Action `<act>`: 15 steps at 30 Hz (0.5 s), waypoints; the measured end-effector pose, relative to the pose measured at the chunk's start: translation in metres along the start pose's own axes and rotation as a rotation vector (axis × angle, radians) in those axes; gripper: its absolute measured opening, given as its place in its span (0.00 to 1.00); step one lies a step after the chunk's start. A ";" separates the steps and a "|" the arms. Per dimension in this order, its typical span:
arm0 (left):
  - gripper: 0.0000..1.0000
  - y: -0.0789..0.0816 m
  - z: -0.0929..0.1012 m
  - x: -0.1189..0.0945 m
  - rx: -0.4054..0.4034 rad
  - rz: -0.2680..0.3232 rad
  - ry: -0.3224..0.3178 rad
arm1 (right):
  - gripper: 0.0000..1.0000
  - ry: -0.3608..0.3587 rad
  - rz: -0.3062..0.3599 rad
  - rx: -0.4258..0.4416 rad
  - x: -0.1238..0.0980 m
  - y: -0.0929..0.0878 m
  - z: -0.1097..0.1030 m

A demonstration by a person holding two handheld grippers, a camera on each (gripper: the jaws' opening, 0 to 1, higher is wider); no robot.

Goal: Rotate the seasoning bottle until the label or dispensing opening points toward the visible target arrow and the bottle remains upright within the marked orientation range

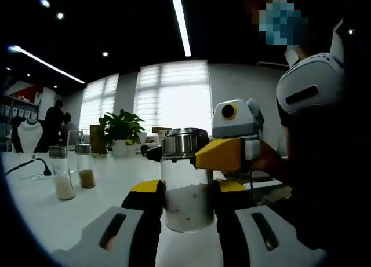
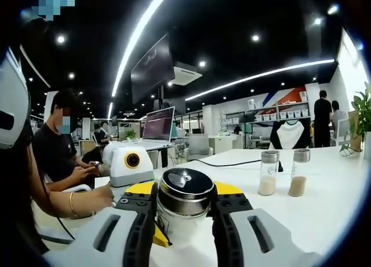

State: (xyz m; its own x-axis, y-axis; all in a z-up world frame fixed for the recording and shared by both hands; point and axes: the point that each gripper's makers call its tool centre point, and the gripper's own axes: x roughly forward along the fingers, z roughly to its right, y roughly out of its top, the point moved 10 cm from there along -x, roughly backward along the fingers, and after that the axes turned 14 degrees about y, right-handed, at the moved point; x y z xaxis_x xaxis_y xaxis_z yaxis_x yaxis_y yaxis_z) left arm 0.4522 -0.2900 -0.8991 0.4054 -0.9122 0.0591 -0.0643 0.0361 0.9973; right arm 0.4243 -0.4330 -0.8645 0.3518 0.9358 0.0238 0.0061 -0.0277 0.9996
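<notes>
Left tongs: our left gripper (image 1: 186, 212) is clamped on the glass body of the seasoning bottle (image 1: 184, 183), one black jaw pressed to each side, low on the glass.
Right tongs: our right gripper (image 2: 184, 212) is clenched round the bottle's steel cap (image 2: 186, 190). In the left gripper view it (image 1: 223, 154) comes in from the right, yellow jaw against the cap (image 1: 183, 142).
Bottle: upright as far as we can tell, held between both tools just above the white table (image 1: 40, 212). Clear glass with some pale seasoning in the lower part. From the right gripper view we're looking down on the cap top, which has a small dark mark on it, too small to tell if it's the opening.
Hand: a person's hand (image 2: 95, 198) with a bracelet sits just left of the bottle.
Mid table: two more shakers stand side by side, well apart from ours, one with pale powder (image 2: 268, 173) and one with tan powder (image 2: 298, 173). Same pair in the left gripper view, pale (image 1: 61, 175) and tan (image 1: 85, 166). A black cable (image 1: 29, 164) lies near them.
Far end: a potted plant (image 1: 120, 131) by the bright windows (image 1: 173, 93).
Background: a laptop (image 2: 157, 125), a seated person (image 2: 58, 151) looking at a phone, and a few people standing by shelves.
</notes>
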 end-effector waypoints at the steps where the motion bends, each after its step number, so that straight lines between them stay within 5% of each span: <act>1: 0.36 -0.001 0.000 0.000 0.004 -0.018 0.017 | 0.34 -0.003 -0.006 -0.001 0.001 -0.002 0.000; 10: 0.36 -0.005 0.004 -0.006 0.050 -0.126 0.188 | 0.33 -0.047 -0.034 0.003 0.009 -0.013 0.005; 15: 0.40 -0.007 0.005 -0.012 0.113 -0.186 0.347 | 0.33 -0.067 -0.047 -0.009 0.013 -0.015 0.011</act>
State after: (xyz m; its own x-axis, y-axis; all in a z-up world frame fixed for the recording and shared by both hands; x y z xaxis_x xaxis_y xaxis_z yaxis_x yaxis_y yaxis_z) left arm 0.4427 -0.2815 -0.9073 0.7017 -0.7066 -0.0910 -0.0533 -0.1793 0.9823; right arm 0.4394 -0.4242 -0.8792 0.4135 0.9102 -0.0240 0.0158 0.0192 0.9997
